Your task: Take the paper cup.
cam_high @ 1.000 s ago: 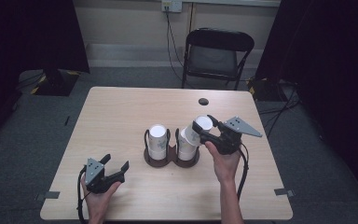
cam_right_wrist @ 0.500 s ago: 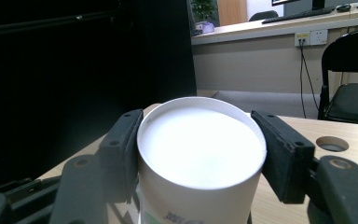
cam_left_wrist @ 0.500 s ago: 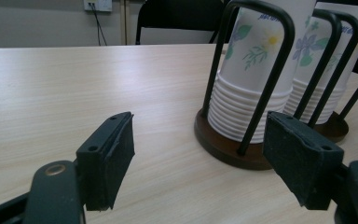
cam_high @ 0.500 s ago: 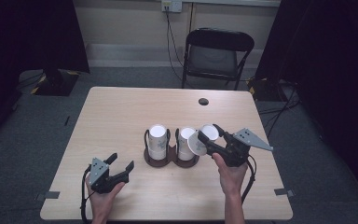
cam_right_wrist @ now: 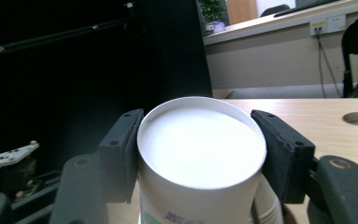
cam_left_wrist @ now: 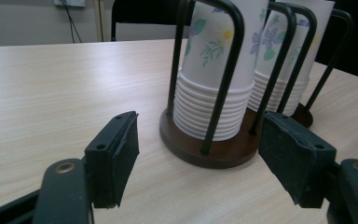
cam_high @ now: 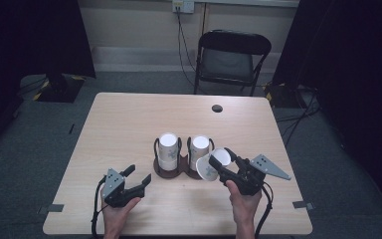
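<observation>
Here the right gripper [cam_high: 220, 168] has its fingers [cam_right_wrist: 121, 149] clamped on a single paper cup [cam_high: 214, 164], tilted, at about four o'clock from the cup holder [cam_high: 179, 167] and just beside its right stack [cam_high: 199, 149]. The left gripper [cam_high: 138, 178], at seven o'clock on the desk [cam_high: 129, 119], has been narrowing its fingers [cam_left_wrist: 116, 154], which stand apart with nothing between them.

Matt white floral paper cup [cam_right_wrist: 200, 163]; pale matt wood-grain table [cam_high: 129, 124]; glossy dark wooden holder base [cam_left_wrist: 205, 147] with black metal wire
</observation>
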The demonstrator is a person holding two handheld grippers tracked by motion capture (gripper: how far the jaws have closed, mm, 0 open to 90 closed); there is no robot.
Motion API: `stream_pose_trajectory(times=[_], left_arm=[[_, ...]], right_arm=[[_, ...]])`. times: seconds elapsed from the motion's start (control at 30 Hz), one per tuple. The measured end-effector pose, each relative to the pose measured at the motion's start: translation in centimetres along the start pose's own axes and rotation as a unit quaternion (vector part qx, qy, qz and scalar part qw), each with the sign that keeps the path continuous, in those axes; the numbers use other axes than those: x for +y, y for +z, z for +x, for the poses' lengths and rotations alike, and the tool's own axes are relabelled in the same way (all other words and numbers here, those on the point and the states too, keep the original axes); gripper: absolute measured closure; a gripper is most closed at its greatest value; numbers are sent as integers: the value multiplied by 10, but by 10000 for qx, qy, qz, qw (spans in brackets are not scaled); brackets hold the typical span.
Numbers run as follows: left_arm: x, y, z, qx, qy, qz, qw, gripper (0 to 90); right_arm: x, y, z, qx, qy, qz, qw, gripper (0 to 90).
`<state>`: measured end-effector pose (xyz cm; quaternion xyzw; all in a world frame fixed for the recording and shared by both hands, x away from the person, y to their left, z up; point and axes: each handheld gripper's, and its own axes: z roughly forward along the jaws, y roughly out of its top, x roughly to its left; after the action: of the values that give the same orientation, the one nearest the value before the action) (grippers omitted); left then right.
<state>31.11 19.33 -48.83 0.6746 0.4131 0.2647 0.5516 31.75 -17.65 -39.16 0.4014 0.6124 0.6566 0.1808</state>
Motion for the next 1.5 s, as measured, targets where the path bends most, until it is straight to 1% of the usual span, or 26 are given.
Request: stream_pose_trajectory(times=[0.07, 0.17, 0.2, 0.37, 0.43, 0.5, 0.53, 0.6, 0.63, 0.73, 0.8, 0.9, 0.93, 0.97, 1.0, 1.07, 1.1, 1.17, 1.2, 1.23, 1.27, 1.3, 1.33, 1.37, 1.43, 1.5], left_arm=[[0, 1, -3, -74, -28, 4, 10000, 272], [1, 2, -7, -138, 63, 24, 9999, 281], [1, 3, -9, -159, 107, 62, 9998, 282], [2, 5, -15, -346, 75, 31, 9994, 290], [3, 6, -18, -394, 118, 32, 9992, 290], [4, 6, -20, -480, 133, 7, 9988, 293], [4, 6, -21, -547, 124, -24, 9984, 321], [7, 6, -23, -706, 12, -121, 9974, 333], [8, 6, -24, -714, 40, -151, 9973, 332], [13, 8, -28, -822, 160, -159, 9964, 334], [16, 10, -32, -930, 228, -201, 9952, 338], [20, 13, -37, -1124, 251, -272, 9930, 348], [20, 14, -38, -1230, 193, -337, 9917, 356], [21, 15, -38, -1335, 210, -395, 9900, 363], [21, 15, -39, -1339, 285, -478, 9894, 391], [21, 16, -41, -1437, 330, -541, 9876, 436], [21, 17, -42, -1500, 336, -562, 9865, 443], [22, 19, -45, -1562, 446, -538, 9853, 478], [22, 19, -45, -1562, 446, -538, 9853, 480], [23, 21, -48, -1631, 417, -530, 9843, 480], [23, 21, -48, -1631, 417, -530, 9843, 480], [27, 20, -54, -1641, 607, -533, 9831, 484], [29, 20, -57, -1679, 664, -555, 9820, 497], [30, 21, -59, -1708, 685, -559, 9813, 516], [31, 23, -61, -1675, 774, -582, 9811, 537], [30, 24, -63, -1698, 785, -600, 9805, 550]], right_arm=[[-4, -1, 0, 15, 65, -16, 10000, 369], [-11, -1, 0, 54, 205, -14, 9998, 369], [-12, -1, 0, 54, 217, -15, 9997, 369], [-22, 0, 3, 127, 322, 27, 9994, 369], [-27, 2, 4, 189, 416, 45, 9989, 369], [-31, 3, 6, 196, 405, 46, 9990, 370], [-33, 3, 7, 231, 433, 43, 9988, 369], [-34, 4, 7, 316, 512, 63, 9982, 369], [-35, 4, 7, 328, 546, 54, 9980, 370], [-37, 6, 8, 505, 710, 12, 9962, 370], [-38, 7, 10, 595, 787, 25, 9951, 370], [-39, 10, 11, 723, 979, -5, 9926, 372], [-39, 10, 11, 756, 1031, -7, 9918, 372], [-39, 11, 11, 793, 1079, -19, 9910, 372], [-39, 11, 11, 860, 1174, -33, 9893, 372], [-39, 11, 11, 957, 1313, -42, 9867, 372], [-40, 11, 12, 955, 1324, -20, 9866, 372], [-39, 12, 12, 969, 1367, 53, 9858, 372], [-39, 13, 13, 960, 1383, 61, 9857, 372], [-39, 13, 12, 1003, 1428, 64, 9846, 372], [-39, 14, 12, 1031, 1463, 75, 9838, 372], [-38, 14, 13, 1073, 1499, 86, 9828, 372], [-38, 15, 14, 1122, 1524, 94, 9819, 372], [-38, 17, 15, 1180, 1560, 139, 9806, 371], [-38, 19, 17, 1268, 1596, 221, 9788, 371], [-38, 21, 19, 1266, 1569, 268, 9791, 370]])
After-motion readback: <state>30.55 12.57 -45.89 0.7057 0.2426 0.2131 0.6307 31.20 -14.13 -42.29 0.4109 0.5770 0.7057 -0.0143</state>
